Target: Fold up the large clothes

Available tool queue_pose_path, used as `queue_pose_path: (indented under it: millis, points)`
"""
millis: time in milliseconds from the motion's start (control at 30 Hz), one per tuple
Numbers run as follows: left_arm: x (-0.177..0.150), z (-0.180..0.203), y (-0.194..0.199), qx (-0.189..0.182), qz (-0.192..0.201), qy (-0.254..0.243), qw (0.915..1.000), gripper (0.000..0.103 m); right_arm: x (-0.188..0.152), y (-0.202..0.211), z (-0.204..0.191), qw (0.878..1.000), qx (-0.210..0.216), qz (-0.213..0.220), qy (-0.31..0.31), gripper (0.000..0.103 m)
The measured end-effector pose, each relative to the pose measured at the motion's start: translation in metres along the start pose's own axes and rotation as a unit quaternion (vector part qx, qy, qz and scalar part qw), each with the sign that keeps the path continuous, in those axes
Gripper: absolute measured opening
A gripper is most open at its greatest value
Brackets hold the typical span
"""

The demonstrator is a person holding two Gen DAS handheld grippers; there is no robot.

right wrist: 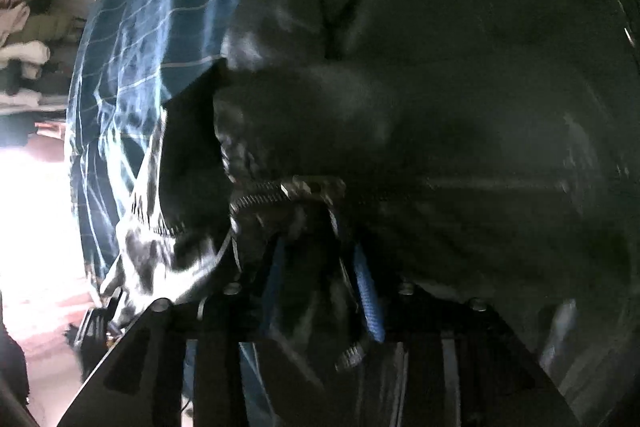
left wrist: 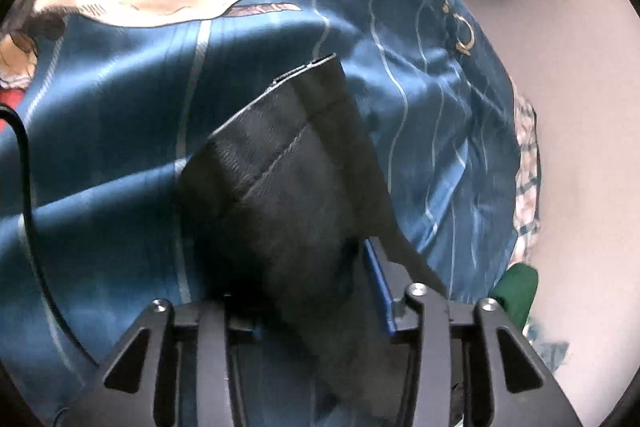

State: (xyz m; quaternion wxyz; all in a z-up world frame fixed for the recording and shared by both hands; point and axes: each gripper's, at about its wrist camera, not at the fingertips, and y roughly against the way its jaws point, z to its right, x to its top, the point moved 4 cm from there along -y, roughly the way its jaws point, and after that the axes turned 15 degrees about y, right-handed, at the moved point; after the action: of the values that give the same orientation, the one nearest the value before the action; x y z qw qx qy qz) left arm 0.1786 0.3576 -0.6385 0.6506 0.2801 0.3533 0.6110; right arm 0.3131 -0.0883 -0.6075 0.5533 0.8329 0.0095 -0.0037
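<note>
Left gripper (left wrist: 316,291) is clamped on a hemmed black flap of the jacket (left wrist: 288,187), which hangs ahead of its jaws over the blue printed bedsheet (left wrist: 120,131). Right gripper (right wrist: 320,283) pinches the same jacket (right wrist: 400,87) just below the zipper (right wrist: 280,191), its bulk ahead and right of the jaws. Judgement: fold in progress. Advice: keep both grips firm, keep the cloth between the 2 taut, lower evenly onto the sheet.
</note>
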Motion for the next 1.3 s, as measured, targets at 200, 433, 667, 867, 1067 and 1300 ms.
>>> queue_pose_path:
  millis: [200,433,667,867,1067,1300]
  points:
    - [0.002,0.039,-0.002,0.073,0.075,-0.058,0.9929,0.016,-0.006,0.013,-0.009,1.0,-0.014,0.026,0.0,0.05]
    - [-0.029,0.111,0.034,0.081,0.133,-0.219,0.9634,0.006,0.008,-0.024,-0.03,0.999,-0.031,0.02,0.007,0.052]
    - [-0.103,0.183,0.088,0.069,0.186,-0.384,0.9018,0.004,-0.002,0.041,-0.025,0.987,-0.15,0.034,0.045,0.074]
    - [-0.184,0.226,0.101,0.036,0.181,-0.482,0.8567,0.003,-0.019,0.088,-0.004,0.99,-0.125,0.053,0.044,0.076]
    - [-0.291,0.249,0.101,-0.011,0.136,-0.57,0.8106,0.003,-0.034,0.13,0.042,0.987,-0.131,0.087,0.019,0.081]
    - [-0.474,0.245,0.065,-0.073,-0.017,-0.64,0.7644,0.003,-0.069,0.165,0.169,0.978,-0.163,0.086,-0.099,0.081]
